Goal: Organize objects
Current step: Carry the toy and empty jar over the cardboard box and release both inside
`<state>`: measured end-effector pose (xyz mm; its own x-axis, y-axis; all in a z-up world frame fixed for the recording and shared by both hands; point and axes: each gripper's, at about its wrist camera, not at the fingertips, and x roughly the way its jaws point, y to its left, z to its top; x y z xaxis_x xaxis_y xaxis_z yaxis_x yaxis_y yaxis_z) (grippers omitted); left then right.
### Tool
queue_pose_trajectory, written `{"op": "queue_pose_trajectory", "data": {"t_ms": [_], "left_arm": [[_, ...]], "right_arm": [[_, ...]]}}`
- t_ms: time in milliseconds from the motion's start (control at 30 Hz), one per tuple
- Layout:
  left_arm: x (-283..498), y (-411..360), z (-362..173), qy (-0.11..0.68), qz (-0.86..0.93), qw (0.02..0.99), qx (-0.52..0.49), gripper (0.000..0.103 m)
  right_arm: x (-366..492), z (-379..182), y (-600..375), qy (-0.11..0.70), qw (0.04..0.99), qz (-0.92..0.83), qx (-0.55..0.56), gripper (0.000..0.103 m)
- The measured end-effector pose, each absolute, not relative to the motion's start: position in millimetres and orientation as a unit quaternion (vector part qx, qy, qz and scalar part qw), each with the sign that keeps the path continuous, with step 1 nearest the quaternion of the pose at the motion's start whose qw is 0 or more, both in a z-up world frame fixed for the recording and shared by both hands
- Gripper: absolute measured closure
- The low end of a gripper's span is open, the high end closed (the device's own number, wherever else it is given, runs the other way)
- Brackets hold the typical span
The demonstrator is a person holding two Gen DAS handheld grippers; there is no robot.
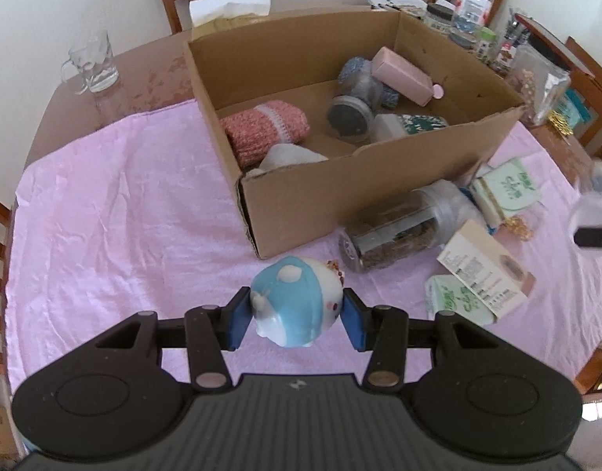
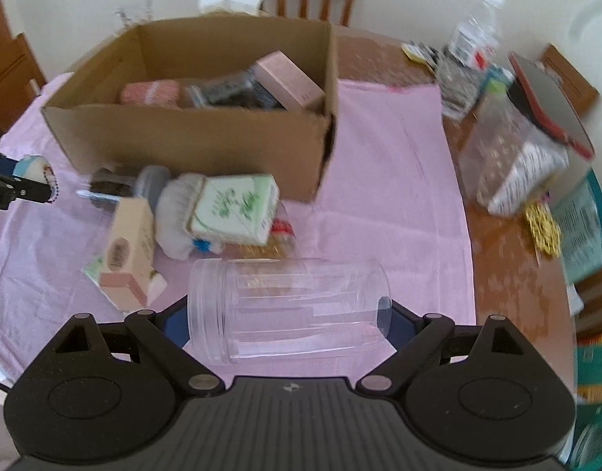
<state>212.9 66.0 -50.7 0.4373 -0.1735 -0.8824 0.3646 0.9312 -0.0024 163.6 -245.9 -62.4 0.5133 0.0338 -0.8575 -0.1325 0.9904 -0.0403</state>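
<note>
Clamping a toy in your left gripper and a jar (empty) in your right gripper, you likely carry both boxward next.

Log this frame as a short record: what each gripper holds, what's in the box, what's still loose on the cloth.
left gripper: shut on toy, a blue and white figure
right gripper: shut on clear jar, empty, lying sideways
box: open, holds knit roll, pink carton, jars
loose on cloth: brown-filled jar on its side, green cartons
</note>
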Motion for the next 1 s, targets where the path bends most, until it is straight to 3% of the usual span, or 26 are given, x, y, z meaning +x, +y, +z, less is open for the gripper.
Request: {"op": "queue_pose_trajectory", "data": {"t_ms": [533,1000], "left_arm": [[220,67,-4,0.487,-0.165,0.852,0.104,0.055],[265,74,30,0.442,-0.138,0.879,0.115,0.055]], "right_arm": [[213,10,-211,0.416,0.885,0.167,-0.126,0.007],[273,25,-167,0.383,0.875,0.243,-0.169,0.007]]}}
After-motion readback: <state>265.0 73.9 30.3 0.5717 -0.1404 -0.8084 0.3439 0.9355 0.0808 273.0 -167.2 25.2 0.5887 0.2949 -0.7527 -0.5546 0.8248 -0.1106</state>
